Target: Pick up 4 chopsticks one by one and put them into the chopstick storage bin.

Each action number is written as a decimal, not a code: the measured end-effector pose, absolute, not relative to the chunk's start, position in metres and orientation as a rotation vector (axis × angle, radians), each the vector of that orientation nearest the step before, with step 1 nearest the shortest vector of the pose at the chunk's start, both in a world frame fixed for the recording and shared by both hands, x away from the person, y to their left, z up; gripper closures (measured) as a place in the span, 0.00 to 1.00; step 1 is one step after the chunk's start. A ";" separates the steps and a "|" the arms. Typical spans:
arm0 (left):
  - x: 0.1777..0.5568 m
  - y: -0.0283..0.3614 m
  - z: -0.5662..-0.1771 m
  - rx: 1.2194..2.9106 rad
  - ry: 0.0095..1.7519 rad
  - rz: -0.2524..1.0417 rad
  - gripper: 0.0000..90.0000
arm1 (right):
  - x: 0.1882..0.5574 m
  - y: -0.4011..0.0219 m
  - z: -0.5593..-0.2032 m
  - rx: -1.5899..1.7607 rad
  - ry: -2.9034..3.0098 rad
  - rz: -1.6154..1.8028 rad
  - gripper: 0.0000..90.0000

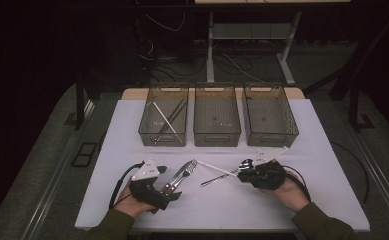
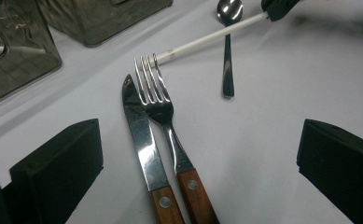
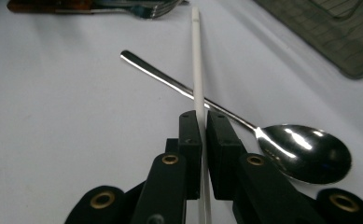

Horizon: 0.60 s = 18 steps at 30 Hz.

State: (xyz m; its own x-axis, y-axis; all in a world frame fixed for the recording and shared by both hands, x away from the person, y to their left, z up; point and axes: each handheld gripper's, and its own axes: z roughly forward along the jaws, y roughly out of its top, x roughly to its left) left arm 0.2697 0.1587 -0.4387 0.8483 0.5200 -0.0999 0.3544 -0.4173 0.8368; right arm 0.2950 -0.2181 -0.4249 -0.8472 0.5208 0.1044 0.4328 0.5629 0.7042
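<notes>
While clamped, white chopstick [image 3: 198,70] between the right gripper's [image 3: 203,122] fingers [image 3: 191,140].

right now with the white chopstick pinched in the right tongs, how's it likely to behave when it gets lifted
The white chopstick looks thin and smooth, so it is probably light and stiff. The right tongs pinch it at one narrow spot with a long length sticking out, so it may pivot or slip. Its far end seems to rest at the fork tines and could nudge them.

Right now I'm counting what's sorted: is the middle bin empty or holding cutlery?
Empty, as far as the high view shows: the middle bin has only its bare mesh floor, while the left bin holds a white stick and dark utensils.
</notes>
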 end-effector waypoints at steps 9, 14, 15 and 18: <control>0.270 0.159 -0.439 2.048 0.641 0.214 0.00 | 0.298 -0.228 -0.416 0.891 2.612 1.291 0.95; 0.270 0.159 -0.439 2.047 0.642 0.214 0.00 | 0.300 -0.231 -0.411 0.913 2.599 1.347 0.95; 0.270 0.159 -0.439 2.047 0.643 0.214 0.00 | 0.300 -0.231 -0.410 0.913 2.596 1.353 0.95; 0.270 0.159 -0.439 2.044 0.644 0.214 0.00 | 0.301 -0.232 -0.408 0.922 2.585 1.369 0.95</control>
